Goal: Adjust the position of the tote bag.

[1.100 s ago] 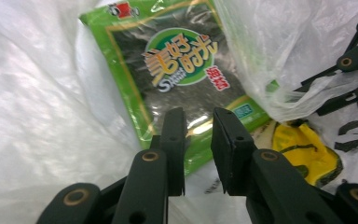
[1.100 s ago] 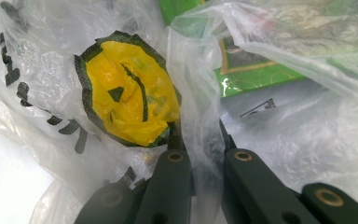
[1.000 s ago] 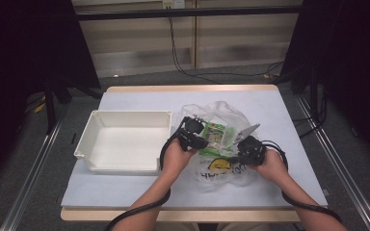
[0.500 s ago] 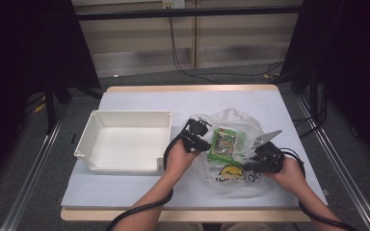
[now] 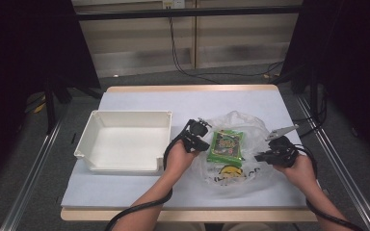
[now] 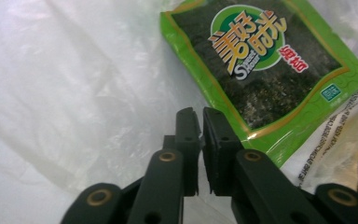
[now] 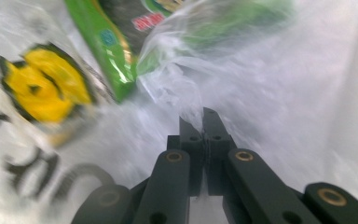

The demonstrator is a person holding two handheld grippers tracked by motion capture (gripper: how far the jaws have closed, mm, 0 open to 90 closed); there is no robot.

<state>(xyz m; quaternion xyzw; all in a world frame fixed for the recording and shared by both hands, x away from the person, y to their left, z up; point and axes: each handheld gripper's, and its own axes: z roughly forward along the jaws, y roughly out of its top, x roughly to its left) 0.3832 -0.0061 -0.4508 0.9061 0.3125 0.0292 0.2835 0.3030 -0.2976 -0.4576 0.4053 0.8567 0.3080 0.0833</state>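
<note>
High view overlooks table (image 5: 139, 202), tool views close, sharing green packet (image 5: 227, 147).

Clear whitish plastic bag (image 5: 241, 144), yellow-and-black print on it with black lettering. Snack packet (image 5: 227, 146) bright green, dark speckled middle, gold edging, round green-orange logo with yellow characters, small red label. Tray (image 5: 125, 142) plain white. Table (image 5: 183, 101) pale blue-white top, tan wood edge. Grippers black.

One green snack packet (image 5: 227, 146) lies inside one clear plastic bag (image 5: 236, 168) at centre right, beside one white tray (image 5: 125, 142) at centre left, on one table (image 5: 192, 98).
</note>
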